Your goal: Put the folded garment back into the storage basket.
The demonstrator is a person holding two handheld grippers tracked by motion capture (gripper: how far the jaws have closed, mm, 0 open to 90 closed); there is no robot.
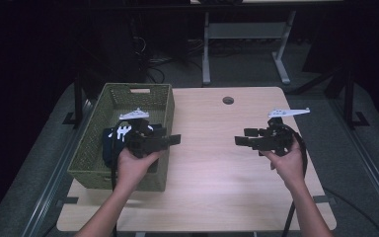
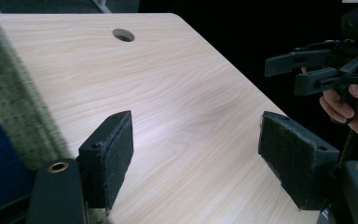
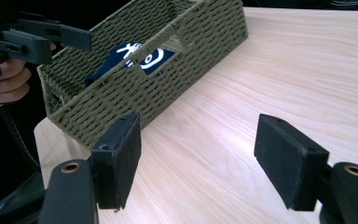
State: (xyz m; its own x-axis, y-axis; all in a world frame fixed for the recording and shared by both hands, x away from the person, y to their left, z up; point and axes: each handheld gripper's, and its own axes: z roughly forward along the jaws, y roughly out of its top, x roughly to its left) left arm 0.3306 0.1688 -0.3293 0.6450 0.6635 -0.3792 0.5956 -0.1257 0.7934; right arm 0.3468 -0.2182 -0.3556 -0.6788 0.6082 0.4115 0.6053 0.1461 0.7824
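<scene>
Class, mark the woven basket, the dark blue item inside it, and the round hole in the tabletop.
woven basket [image 3: 205, 32], right gripper view, its long outer wall.
dark blue item [image 3: 149, 55], right gripper view, its white-printed top.
round hole [image 1: 228, 100], high view, its centre.

Lab or test room, dimly lit, dark surroundings. Light wood bench [image 1: 256, 163] with round cable hole [image 1: 228, 100], lit from above. Grey floor around it, metal rails [image 1: 367, 168] along both sides. Second desk frame [image 1: 246, 34] with grey metal legs behind, loose cables [image 1: 153, 61] on floor near it. Person holds camera-bearing gripper [image 1: 175, 140] in each hand: recording setup, not home.
</scene>
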